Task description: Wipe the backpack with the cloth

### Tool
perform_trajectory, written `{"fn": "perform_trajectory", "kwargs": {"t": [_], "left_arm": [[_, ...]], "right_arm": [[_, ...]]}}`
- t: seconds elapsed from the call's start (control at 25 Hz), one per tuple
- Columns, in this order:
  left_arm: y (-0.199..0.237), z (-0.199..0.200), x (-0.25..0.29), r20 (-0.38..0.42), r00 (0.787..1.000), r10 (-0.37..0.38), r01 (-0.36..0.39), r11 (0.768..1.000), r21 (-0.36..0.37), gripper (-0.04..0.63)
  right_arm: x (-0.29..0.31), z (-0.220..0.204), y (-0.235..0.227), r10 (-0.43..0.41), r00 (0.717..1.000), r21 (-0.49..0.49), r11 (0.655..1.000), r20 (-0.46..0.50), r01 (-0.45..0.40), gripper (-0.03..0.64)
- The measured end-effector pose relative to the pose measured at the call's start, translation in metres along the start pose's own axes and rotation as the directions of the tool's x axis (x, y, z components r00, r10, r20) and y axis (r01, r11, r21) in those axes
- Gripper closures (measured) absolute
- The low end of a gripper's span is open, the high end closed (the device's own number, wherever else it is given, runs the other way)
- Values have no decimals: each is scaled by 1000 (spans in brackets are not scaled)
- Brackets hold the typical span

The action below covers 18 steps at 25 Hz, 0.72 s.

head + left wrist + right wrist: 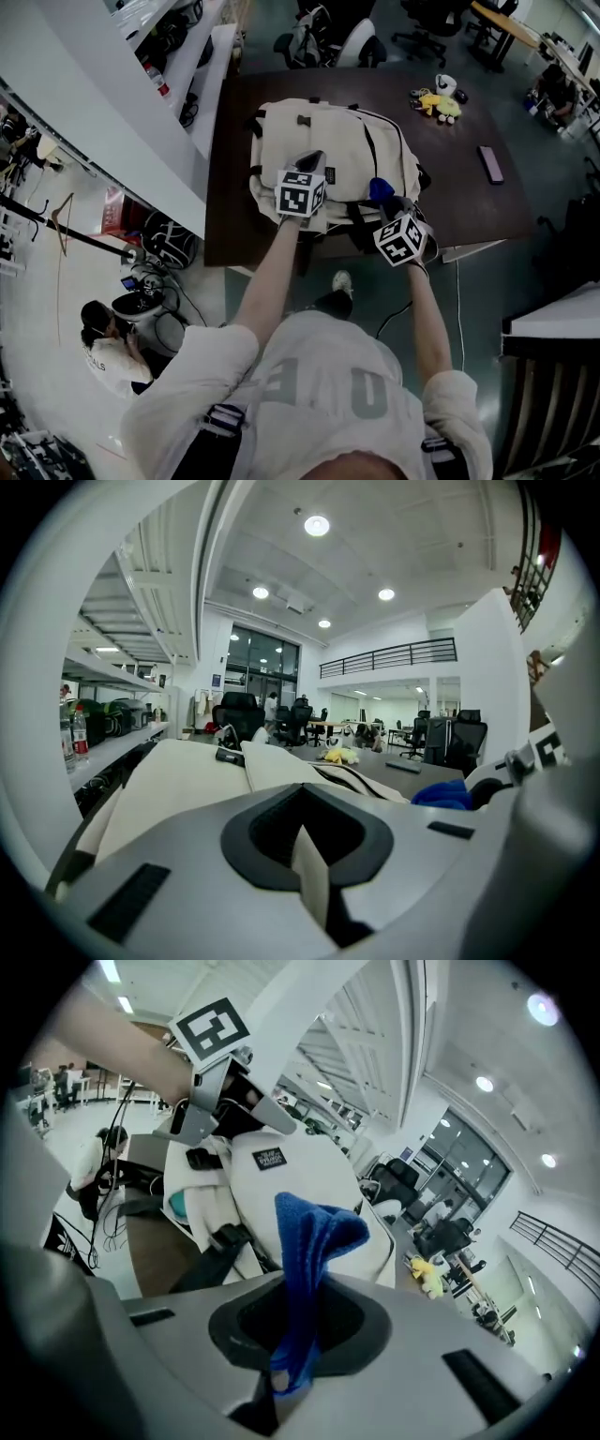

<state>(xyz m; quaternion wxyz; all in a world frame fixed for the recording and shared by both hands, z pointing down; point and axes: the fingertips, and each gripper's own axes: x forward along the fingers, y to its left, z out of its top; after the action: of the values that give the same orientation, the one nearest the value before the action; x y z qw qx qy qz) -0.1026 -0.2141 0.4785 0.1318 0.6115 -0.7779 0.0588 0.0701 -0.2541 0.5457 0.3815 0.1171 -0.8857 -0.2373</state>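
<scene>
holding the cloth (314,1241) clenched, the right claw (291,1358) sat by the backpack (328,131) on the surface (469,202). left claw (307,860) was pinched shut, apparently on a backpack fold. risk: thin pinch slips and the bag slides under wiping.

We've got a dark counter (466,208), with a yellow plush toy (437,104) on it well beyond the right gripper (386,204) and a flat dark case (490,164) off to that gripper's right. Office chairs (427,33) past the counter's far edge. Person (108,342) crouching on the floor, well to its left.
</scene>
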Motion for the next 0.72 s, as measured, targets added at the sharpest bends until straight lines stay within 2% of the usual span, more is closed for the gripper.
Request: {"fn": "perform_trajectory", "kwargs": {"t": [0.12, 0.24, 0.28, 0.32, 0.4, 0.44, 0.48, 0.52, 0.6, 0.72], "left_arm": [[-10, 5, -17, 34, 999, 11, -12, 1000, 19, 592], [-14, 4, -37, 62, 998, 34, -35, 999, 14, 592], [-13, 3, -45, 76, 996, 48, -47, 999, -16, 592], [-13, 2, -53, 93, 993, 66, -60, 996, -65, 592], [-14, 0, -68, 127, 986, 107, -83, 979, -186, 592], [-17, 0, -74, 140, 983, 122, -89, 971, -223, 592], [-21, 0, -79, 148, 981, 129, -92, 968, -232, 592], [-26, -1, -84, 151, 981, 125, -90, 972, -217, 592], [-34, -1, -90, 145, 985, 97, -75, 986, -152, 592], [-38, 2, -99, 147, 986, 75, -62, 993, -96, 592]], "right_arm": [[-15, 18, 3, 3, 998, 44, 999, 62, -5, 578], [-30, 34, 2, 1, 988, 212, 977, 153, -34, 578], [-33, 36, -2, -16, 984, 301, 953, 179, -39, 578], [-35, 37, -8, -50, 979, 402, 915, 197, -34, 578], [-39, 40, -21, -138, 967, 587, 809, 213, -14, 578], [-39, 45, -24, -158, 962, 632, 775, 224, -20, 578], [-39, 52, -22, -155, 959, 639, 768, 239, -35, 578], [-38, 60, -17, -141, 957, 624, 780, 254, -50, 578], [-41, 75, -7, -115, 949, 598, 797, 293, -88, 578], [-49, 94, 4, -82, 925, 594, 787, 372, -169, 578]]}}
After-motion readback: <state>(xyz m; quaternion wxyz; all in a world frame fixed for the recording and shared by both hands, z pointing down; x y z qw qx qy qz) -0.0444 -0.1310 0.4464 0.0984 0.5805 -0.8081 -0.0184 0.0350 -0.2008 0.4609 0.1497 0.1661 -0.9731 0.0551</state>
